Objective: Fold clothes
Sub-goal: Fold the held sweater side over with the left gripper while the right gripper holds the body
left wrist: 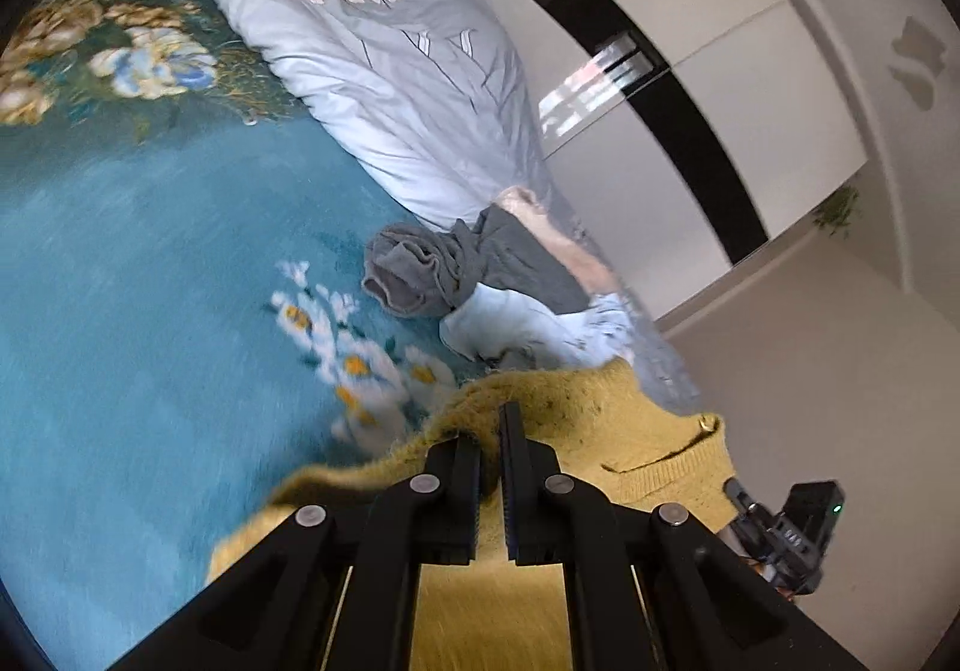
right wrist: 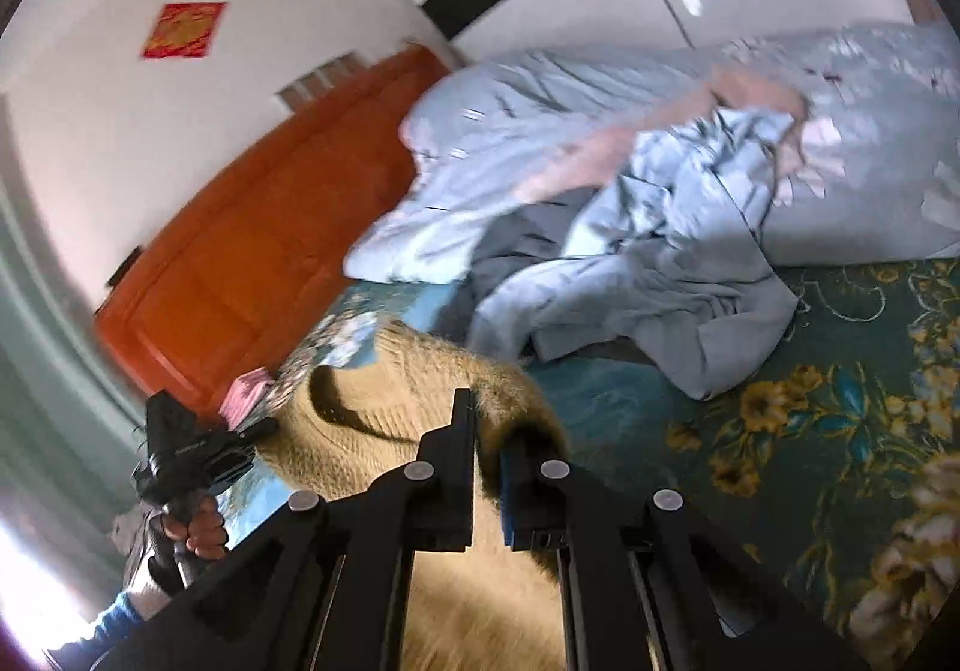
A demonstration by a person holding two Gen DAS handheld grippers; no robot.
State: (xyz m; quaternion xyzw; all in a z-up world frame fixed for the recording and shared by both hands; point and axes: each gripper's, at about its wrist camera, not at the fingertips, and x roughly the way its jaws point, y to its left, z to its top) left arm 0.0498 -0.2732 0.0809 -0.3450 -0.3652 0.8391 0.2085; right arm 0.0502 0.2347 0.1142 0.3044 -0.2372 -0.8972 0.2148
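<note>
The left tool is pinching the fuzzy edge of the yellow sweater, and the right tool is pinching another part of the same sweater, its jaws pressed onto the knit. The garment hangs between them just above the bed. To do this step well, I judge both grips should stay level and taut, so the sweater comes down flat on the open teal bedspread. Farther off lie a grey garment, pale blue clothes and the duvet; steer clear of them.
</note>
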